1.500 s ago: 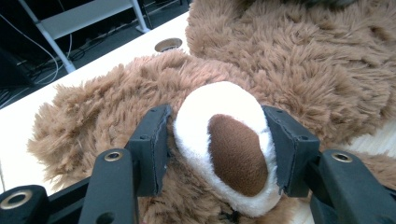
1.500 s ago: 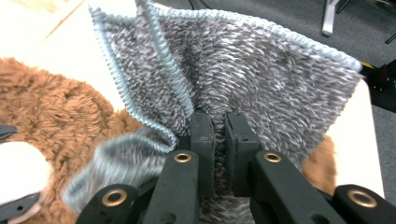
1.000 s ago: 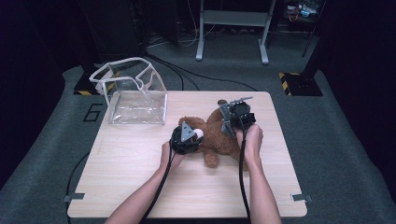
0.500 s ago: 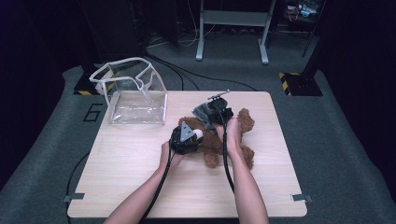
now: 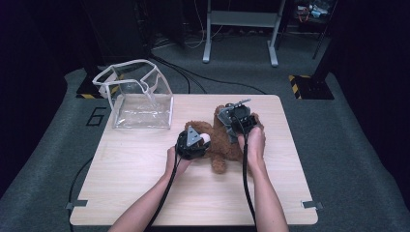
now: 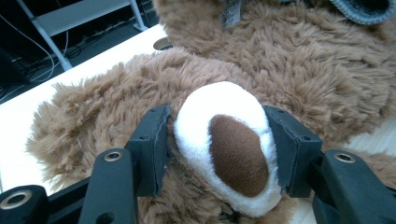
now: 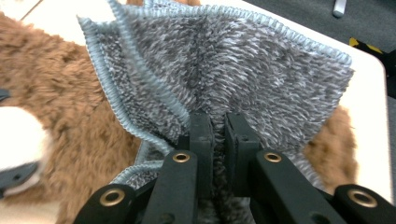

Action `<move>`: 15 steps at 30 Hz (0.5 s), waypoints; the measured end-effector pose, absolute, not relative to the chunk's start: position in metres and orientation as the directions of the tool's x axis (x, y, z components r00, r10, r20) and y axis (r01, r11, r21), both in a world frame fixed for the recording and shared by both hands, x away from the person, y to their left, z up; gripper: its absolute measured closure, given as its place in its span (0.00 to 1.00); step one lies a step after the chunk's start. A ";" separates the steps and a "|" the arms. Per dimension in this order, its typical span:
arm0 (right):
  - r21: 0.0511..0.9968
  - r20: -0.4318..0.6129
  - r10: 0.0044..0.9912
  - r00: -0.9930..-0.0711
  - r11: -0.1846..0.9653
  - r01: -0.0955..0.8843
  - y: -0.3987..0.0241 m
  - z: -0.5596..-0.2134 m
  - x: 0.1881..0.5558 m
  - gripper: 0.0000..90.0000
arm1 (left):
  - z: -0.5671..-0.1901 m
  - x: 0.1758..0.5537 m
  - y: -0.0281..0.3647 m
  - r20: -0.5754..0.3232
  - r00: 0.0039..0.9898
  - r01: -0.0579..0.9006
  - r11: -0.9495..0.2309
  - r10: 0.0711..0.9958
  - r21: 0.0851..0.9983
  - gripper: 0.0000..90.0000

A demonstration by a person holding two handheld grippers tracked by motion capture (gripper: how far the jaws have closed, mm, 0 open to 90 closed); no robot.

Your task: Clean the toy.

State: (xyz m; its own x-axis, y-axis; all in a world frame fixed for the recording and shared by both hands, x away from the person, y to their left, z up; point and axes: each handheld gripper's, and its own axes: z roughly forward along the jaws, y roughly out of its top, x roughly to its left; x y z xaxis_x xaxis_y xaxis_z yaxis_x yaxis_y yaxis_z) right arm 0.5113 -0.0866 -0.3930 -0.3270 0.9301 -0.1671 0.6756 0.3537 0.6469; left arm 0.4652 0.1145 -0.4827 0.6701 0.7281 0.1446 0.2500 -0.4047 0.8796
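A brown teddy bear (image 5: 220,155) lies on the wooden table (image 5: 145,183). My left gripper (image 5: 203,138) is shut on the bear's white muzzle (image 6: 224,140), with one black pad pressed on each side of it (image 6: 217,140). Over the bear's body (image 6: 280,60), my right gripper (image 5: 232,117) is shut on a grey fuzzy cloth (image 7: 233,60). The cloth fans out from between the jaws (image 7: 218,135) and hides much of the brown fur (image 7: 60,93) under it.
A clear plastic bag with white trim (image 5: 140,96) stands open at the table's back left. A metal stand (image 5: 239,29) and cables lie on the grey floor beyond the table. A black-and-yellow block (image 5: 309,87) sits by the far right corner.
My right gripper swung left across the bear with the grey cloth, then came back a little to the right. The left gripper has stayed on the muzzle.
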 end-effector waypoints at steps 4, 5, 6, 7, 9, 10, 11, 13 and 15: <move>0.664 -0.122 0.922 -0.367 0.351 0.661 -0.074 -0.398 0.521 0.93 | -0.482 0.467 0.115 0.140 0.669 0.254 -0.402 0.730 0.880 0.50; 0.659 -0.107 0.920 -0.377 0.350 0.666 -0.071 -0.398 0.524 0.93 | -0.482 0.467 0.115 0.140 0.670 0.256 -0.404 0.729 0.878 0.50; 0.660 -0.105 0.914 -0.392 0.359 0.660 -0.068 -0.399 0.526 0.93 | -0.482 0.468 0.115 0.139 0.671 0.258 -0.405 0.728 0.877 0.50; 0.660 -0.087 0.912 -0.401 0.354 0.662 -0.064 -0.401 0.528 0.93 | -0.481 0.469 0.115 0.135 0.675 0.262 -0.406 0.725 0.876 0.50; 0.653 -0.075 0.902 -0.426 0.367 0.662 -0.057 -0.405 0.532 0.93 | -0.481 0.469 0.115 0.126 0.675 0.271 -0.403 0.727 0.874 0.50; 0.650 -0.079 0.897 -0.435 0.378 0.660 -0.054 -0.406 0.532 0.93 | -0.480 0.470 0.115 0.124 0.676 0.274 -0.404 0.726 0.873 0.50; 0.651 -0.081 0.895 -0.439 0.381 0.656 -0.051 -0.406 0.532 0.93 | -0.480 0.471 0.115 0.122 0.674 0.276 -0.402 0.729 0.873 0.50; 0.667 -0.088 0.895 -0.438 0.380 0.641 -0.051 -0.402 0.529 0.93 | -0.480 0.472 0.116 0.113 0.674 0.282 -0.396 0.730 0.874 0.50; 0.693 -0.067 0.902 -0.427 0.350 0.630 -0.055 -0.395 0.524 0.93 | -0.480 0.473 0.116 0.104 0.677 0.287 -0.392 0.728 0.874 0.50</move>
State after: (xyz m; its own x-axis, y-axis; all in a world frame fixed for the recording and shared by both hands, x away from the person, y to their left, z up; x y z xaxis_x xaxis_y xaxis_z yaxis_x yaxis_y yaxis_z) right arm 0.5237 -0.0546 -0.3954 -0.4266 0.9019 -0.0670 0.6304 0.3497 0.6931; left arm 0.4728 0.1160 -0.4798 0.6775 0.7282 0.1038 0.2868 -0.3915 0.8743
